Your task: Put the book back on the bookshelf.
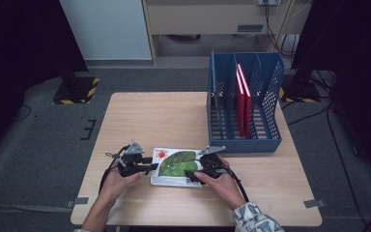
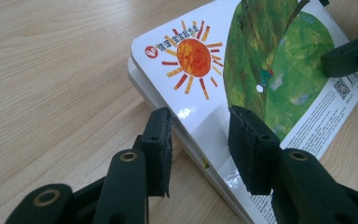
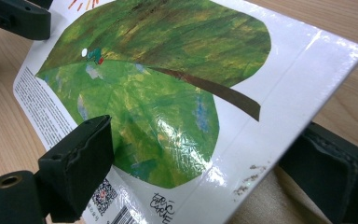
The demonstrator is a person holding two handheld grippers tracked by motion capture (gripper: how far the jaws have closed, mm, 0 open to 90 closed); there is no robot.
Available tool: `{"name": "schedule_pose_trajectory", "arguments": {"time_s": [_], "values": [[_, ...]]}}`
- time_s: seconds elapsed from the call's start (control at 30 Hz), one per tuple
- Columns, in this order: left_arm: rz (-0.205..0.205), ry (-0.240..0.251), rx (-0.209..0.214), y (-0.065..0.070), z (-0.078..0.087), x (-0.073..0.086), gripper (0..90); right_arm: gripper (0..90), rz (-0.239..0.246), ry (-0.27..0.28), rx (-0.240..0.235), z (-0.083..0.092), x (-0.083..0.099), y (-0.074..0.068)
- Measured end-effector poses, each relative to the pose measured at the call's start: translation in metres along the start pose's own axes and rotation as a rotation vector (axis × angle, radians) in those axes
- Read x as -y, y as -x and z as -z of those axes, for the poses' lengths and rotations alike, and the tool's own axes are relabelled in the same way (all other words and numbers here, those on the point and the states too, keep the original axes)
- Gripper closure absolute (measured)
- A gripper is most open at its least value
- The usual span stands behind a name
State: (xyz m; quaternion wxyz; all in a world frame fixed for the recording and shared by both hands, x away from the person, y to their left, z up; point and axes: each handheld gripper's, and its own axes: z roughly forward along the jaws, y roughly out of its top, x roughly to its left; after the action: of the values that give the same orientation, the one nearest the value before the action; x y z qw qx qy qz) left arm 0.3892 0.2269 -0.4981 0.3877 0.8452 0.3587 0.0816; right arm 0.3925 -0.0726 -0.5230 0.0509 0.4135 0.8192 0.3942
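A picture book [image 1: 178, 164] with a green leaf and an orange sun on its white cover lies near the table's front edge. My left gripper [image 1: 152, 166] is at its left end. There one jaw sits on the cover and the other against the underside of the edge, so the gripper [image 2: 200, 135] is shut on the book [image 2: 261, 60]. My right gripper [image 1: 193, 174] is at the book's right end. Its jaws [image 3: 205, 140] stand wide, one over the cover by the barcode, the other under the raised edge of the book [image 3: 168, 84].
A blue slotted file rack [image 1: 244, 140] stands at the back right of the wooden table [image 1: 149, 116], with thin red books [image 1: 244, 101] upright in a middle slot. Bare tabletop stretches behind the book and to the left.
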Motion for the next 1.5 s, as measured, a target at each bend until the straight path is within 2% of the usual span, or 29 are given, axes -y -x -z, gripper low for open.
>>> {"name": "schedule_pose_trajectory", "arguments": {"time_s": [0.13,0.23,0.4,0.57,0.73,0.83,1.07,1.23,1.3,1.37,1.5], "values": [[-0.011,-0.004,-0.004,0.000,-0.001,0.000,59.7,14.4,-0.028,0.011,-0.020,0.001,-0.002,0.000],[-0.016,0.002,-0.016,-0.001,0.001,-0.001,60.3,14.5,-0.018,0.013,-0.020,0.000,-0.005,-0.001],[-0.003,0.025,-0.047,-0.007,0.005,0.000,61.9,18.5,0.009,0.021,-0.003,-0.002,-0.014,-0.003],[0.006,0.045,-0.092,-0.016,0.008,-0.004,63.8,24.8,0.044,0.058,0.021,-0.003,-0.032,-0.004],[0.027,0.097,-0.152,-0.034,0.009,-0.013,68.8,32.7,0.087,0.100,0.067,-0.005,-0.055,-0.005],[0.024,0.102,-0.169,-0.039,0.009,-0.015,68.9,34.6,0.117,0.119,0.084,-0.007,-0.064,-0.004],[0.022,0.120,-0.167,-0.029,0.017,-0.013,66.6,37.8,0.157,0.132,0.095,-0.003,-0.062,-0.008],[0.033,0.153,-0.143,-0.014,0.025,-0.009,63.1,42.7,0.176,0.125,0.106,0.006,-0.047,-0.012],[0.016,0.149,-0.157,-0.007,0.027,-0.007,61.7,44.1,0.184,0.131,0.098,0.010,-0.042,-0.014],[0.019,0.154,-0.161,-0.002,0.030,-0.005,60.9,44.3,0.198,0.142,0.090,0.015,-0.037,-0.019],[0.031,0.160,-0.142,0.002,0.033,0.002,59.4,43.8,0.217,0.147,0.069,0.021,-0.033,-0.024]]}}
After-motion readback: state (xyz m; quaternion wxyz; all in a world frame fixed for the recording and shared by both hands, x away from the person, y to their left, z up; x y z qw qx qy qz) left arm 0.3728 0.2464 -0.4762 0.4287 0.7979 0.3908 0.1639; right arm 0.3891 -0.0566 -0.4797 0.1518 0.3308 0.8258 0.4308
